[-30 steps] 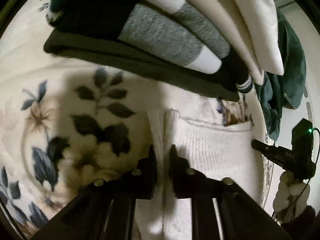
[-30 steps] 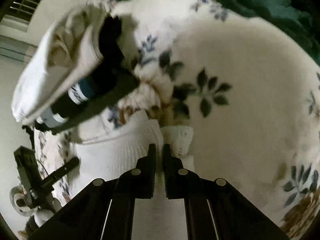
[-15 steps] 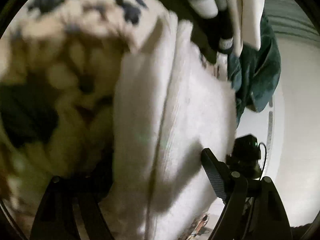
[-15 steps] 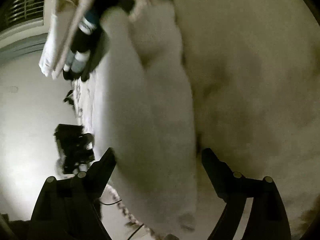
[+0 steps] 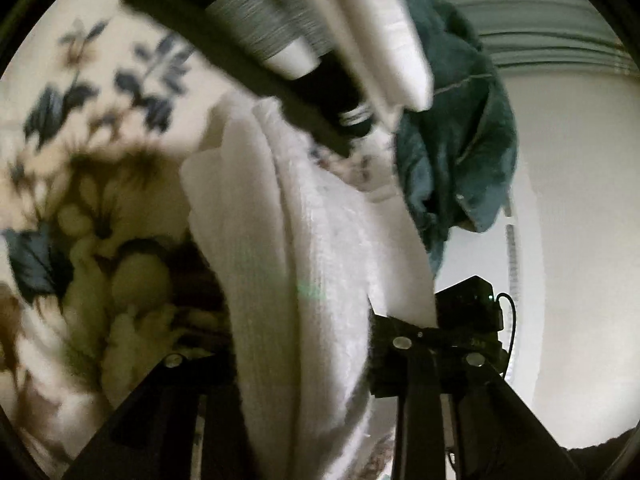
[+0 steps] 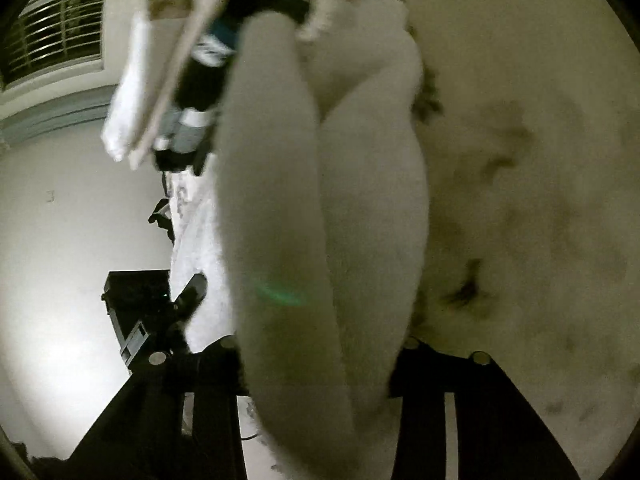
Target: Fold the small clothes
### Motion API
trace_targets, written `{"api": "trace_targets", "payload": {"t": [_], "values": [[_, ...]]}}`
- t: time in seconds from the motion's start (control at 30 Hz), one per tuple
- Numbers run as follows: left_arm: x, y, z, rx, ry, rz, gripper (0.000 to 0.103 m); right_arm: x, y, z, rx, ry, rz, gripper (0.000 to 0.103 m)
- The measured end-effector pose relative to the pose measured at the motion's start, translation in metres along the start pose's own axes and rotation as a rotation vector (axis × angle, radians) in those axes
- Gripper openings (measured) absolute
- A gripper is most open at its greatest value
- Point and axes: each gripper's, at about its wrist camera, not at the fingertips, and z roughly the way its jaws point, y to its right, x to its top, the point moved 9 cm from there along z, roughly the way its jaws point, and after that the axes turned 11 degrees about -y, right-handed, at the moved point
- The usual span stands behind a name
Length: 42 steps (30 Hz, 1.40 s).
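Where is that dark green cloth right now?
In the left wrist view, the dark green cloth hangs at upper right, just right of the stack of folded clothes, at the floral blanket's far edge.

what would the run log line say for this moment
left tool: jaws just closing, gripping white knit cloth | right tool: jaws just closing, gripping same cloth | beyond: stack of folded clothes | under: floral blanket

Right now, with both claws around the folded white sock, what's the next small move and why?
Probably carry the white sock toward the stack of folded clothes: it sits doubled between the fingers of the left claw and right claw, whose jaws have just been closing.
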Motion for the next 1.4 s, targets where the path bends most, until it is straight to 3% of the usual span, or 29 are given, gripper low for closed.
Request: {"api": "trace_targets", "payload": {"t": [0.2, 0.3, 0.4, 0.53, 0.63, 0.73, 0.83, 0.9, 0.97, 1.03, 1.1, 1.23, 1.33, 1.4], "values": [[0.021, 0.07, -0.06, 0.013, 0.034, 0.046, 0.027, -0.008, -0.091, -0.06, 0.013, 0.074, -0.091, 0.04], [0.057, 0.113, -0.09, 0.032, 0.072, 0.087, 0.027, 0.007, -0.146, -0.085, 0.01, 0.107, -0.155, 0.04], [0.11, 0.148, -0.123, 0.044, 0.125, 0.136, 0.028, 0.048, -0.213, -0.1, 0.012, 0.149, -0.227, 0.04], [0.193, 0.162, -0.152, 0.097, 0.179, 0.177, 0.028, 0.121, -0.263, -0.102, 0.019, 0.19, -0.272, 0.04], [0.245, 0.144, -0.147, 0.148, 0.181, 0.173, 0.029, 0.179, -0.269, -0.083, -0.004, 0.195, -0.274, 0.04], [0.281, 0.098, -0.125, 0.215, 0.134, 0.133, 0.03, 0.241, -0.254, -0.046, -0.04, 0.181, -0.24, 0.04], [0.296, 0.051, -0.092, 0.288, 0.062, 0.062, 0.031, 0.274, -0.227, -0.014, -0.148, 0.173, -0.214, 0.041], [0.293, 0.043, -0.088, 0.301, 0.052, 0.058, 0.034, 0.285, -0.22, -0.005, -0.194, 0.165, -0.211, 0.044], [0.292, 0.043, -0.091, 0.28, 0.059, 0.054, 0.036, 0.289, -0.216, -0.003, -0.264, 0.168, -0.203, 0.06], [0.288, 0.045, -0.098, 0.307, 0.073, 0.041, 0.039, 0.29, -0.218, -0.006, -0.37, 0.176, -0.207, 0.071], [0.282, 0.051, -0.106, 0.343, 0.097, 0.044, 0.038, 0.283, -0.227, -0.012, -0.489, 0.194, -0.243, 0.073], [0.274, 0.061, -0.117, 0.479, 0.159, 0.082, 0.042, 0.273, -0.237, -0.029, -0.71, 0.279, -0.306, 0.087], [0.272, 0.065, -0.121, 0.597, 0.19, 0.091, 0.067, 0.26, -0.243, -0.046, -0.811, 0.338, -0.32, 0.103], [0.271, 0.07, -0.123, 0.663, 0.205, 0.096, 0.09, 0.25, -0.246, -0.058, -0.862, 0.366, -0.314, 0.103]]}}
